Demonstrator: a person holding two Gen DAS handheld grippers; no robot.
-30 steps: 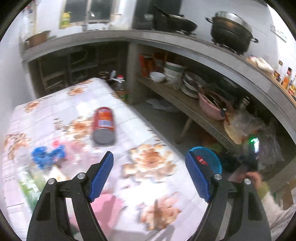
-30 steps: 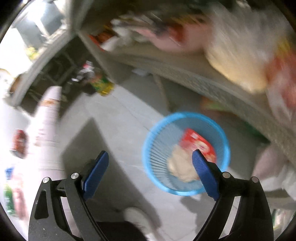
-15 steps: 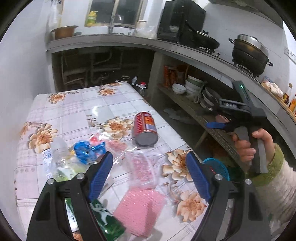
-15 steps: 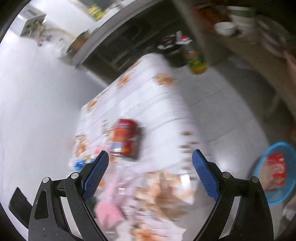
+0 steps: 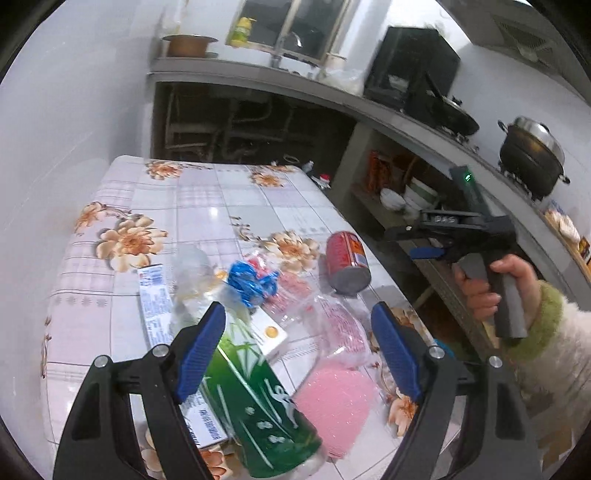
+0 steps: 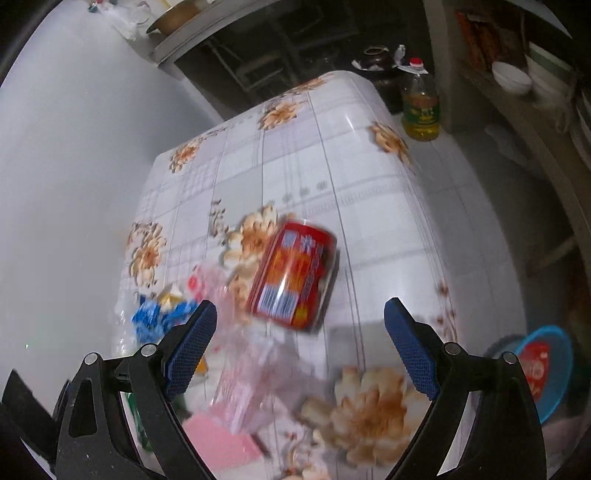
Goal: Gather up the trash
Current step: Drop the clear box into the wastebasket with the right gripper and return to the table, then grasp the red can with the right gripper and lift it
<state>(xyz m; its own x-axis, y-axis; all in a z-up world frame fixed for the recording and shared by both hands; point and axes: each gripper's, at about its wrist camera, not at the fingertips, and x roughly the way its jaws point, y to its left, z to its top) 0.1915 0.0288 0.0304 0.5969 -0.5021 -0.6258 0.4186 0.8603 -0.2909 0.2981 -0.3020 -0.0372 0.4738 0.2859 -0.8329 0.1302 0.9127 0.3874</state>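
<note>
The right gripper (image 6: pixel 299 347), released and empty, hovers nearer the red can (image 6: pixel 293 273), which lies lengthwise ahead near the table's (image 6: pixel 369 155) right edge.

A home kitchen. A long concrete counter (image 5: pixel 332 99) runs along the wall and turns a corner, with a window (image 5: pixel 291 22) and tap (image 5: pixel 284 44) above it. A lidded pot (image 5: pixel 532 155) and a wok (image 5: pixel 454 118) sit on a stove. Bowls (image 5: pixel 393 199) are stacked on a shelf under the counter. A bottle of cooking oil (image 6: pixel 420 107) stands on the floor beside a table (image 5: pixel 207 206) covered in flowered oilcloth.
</note>
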